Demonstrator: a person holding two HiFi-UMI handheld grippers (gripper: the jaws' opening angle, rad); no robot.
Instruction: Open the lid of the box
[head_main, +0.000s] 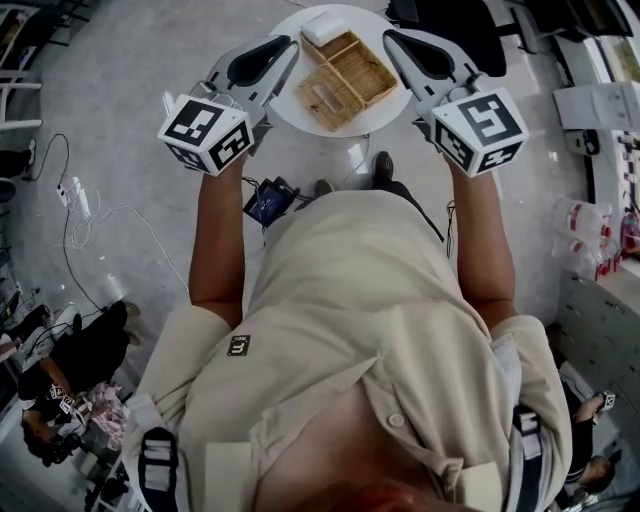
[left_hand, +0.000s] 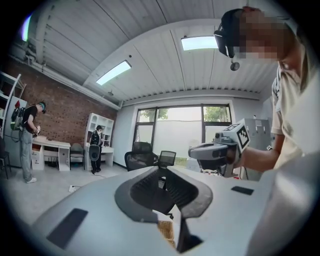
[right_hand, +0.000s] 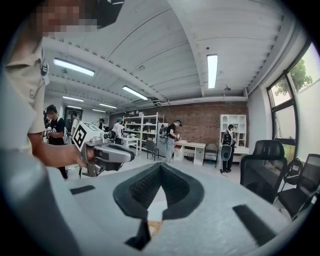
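Observation:
A wicker box (head_main: 350, 72) lies on the round white table (head_main: 300, 118) in the head view, its two woven halves side by side with the insides showing. A pale item (head_main: 322, 96) rests in the nearer half. My left gripper (head_main: 284, 45) is raised just left of the box and my right gripper (head_main: 394, 40) just right of it. Both are above table level. In the left gripper view the left gripper (left_hand: 162, 170) has its jaws together with nothing between them. The right gripper (right_hand: 160, 166) is also shut and empty. A sliver of wicker (left_hand: 165, 231) shows below the jaws.
A white block (head_main: 325, 25) sits at the table's far edge beside the box. A blue device (head_main: 268, 203) and cables with a power strip (head_main: 76, 196) lie on the floor. Office chairs (right_hand: 265, 167), desks and standing people fill the room behind.

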